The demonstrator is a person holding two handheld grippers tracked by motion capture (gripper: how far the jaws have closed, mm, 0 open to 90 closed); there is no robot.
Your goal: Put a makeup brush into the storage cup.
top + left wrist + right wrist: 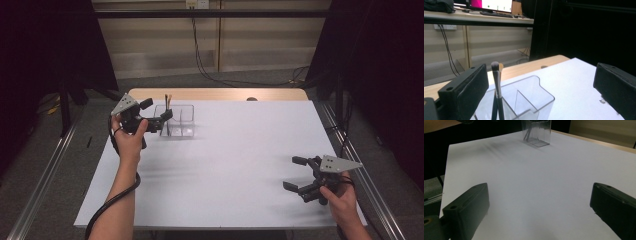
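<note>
A clear acrylic organizer point(179, 121) with compartments stands at the far left of the white table point(235, 150). Two makeup brushes point(167, 101) stand upright in its left compartment, bristles up. My left gripper point(157, 110) hovers at the organizer's left side, jaws wide open, holding nothing. In the left gripper view the brushes point(496, 85) rise from the organizer point(534, 100) between the spread jaws of that gripper point(541, 75), closer to the left jaw and touching neither. My right gripper point(295, 173) rests open near the table's right front, empty; its view point(539, 195) faces the distant organizer point(537, 132).
A wooden strip point(215, 94) runs along the table's far edge. Metal rails point(45, 175) flank the table on both sides. Cables point(240, 80) lie on the floor behind it. Black curtains hang left and right. A desk with a monitor point(496, 4) stands beyond.
</note>
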